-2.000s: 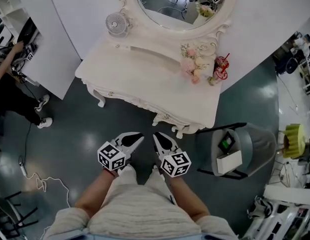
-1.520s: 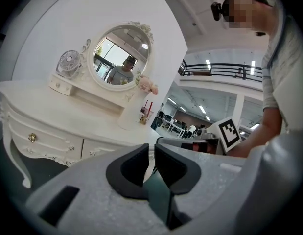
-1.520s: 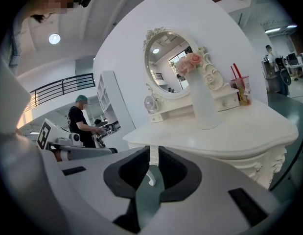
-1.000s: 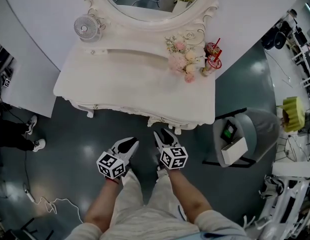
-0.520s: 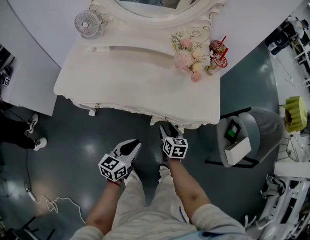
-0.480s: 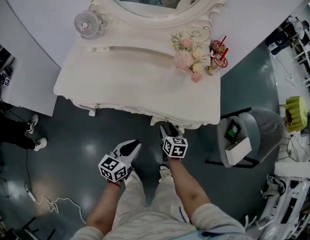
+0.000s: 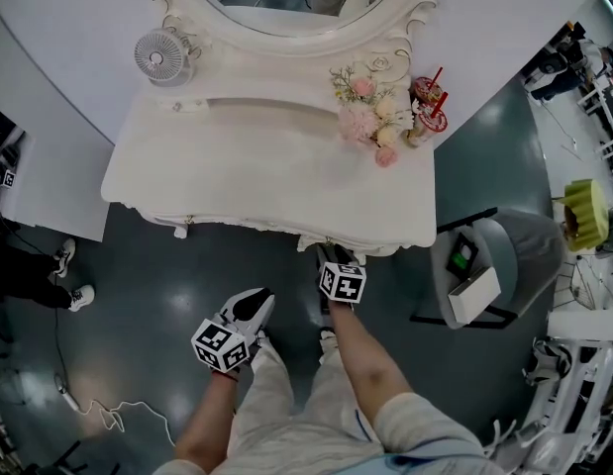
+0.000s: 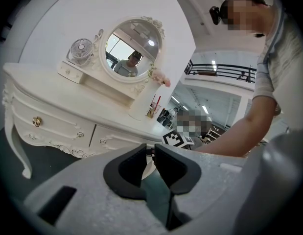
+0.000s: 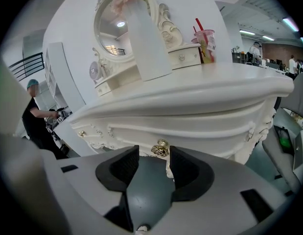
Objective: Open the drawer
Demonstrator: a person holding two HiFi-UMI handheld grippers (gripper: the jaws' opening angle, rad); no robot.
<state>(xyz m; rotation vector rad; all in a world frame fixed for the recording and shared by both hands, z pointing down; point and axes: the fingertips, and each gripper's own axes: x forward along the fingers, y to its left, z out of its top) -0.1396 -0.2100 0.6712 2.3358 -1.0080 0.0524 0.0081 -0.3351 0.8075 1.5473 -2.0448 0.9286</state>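
Right tongs (image 9: pixel 154 153) are at the drawer (image 9: pixel 205 124), tucked under the front edge of the counter (image 7: pixel 266 181). The jaws have just been opening and stand wide, with the gold knob (image 9: pixel 160 148) between the tips, ungripped. The drawer is closed. Left tongs (image 8: pixel 150 153) hang over the floor (image 7: pixel 167 285), jaws nearly together, empty.

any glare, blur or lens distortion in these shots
Head view: sharp, with pale light reflections on the dark floor. Left gripper view: strong fisheye, black corners, table edge bowed, mosaic patches. Right gripper view: same fisheye curve; the knob is crisp.
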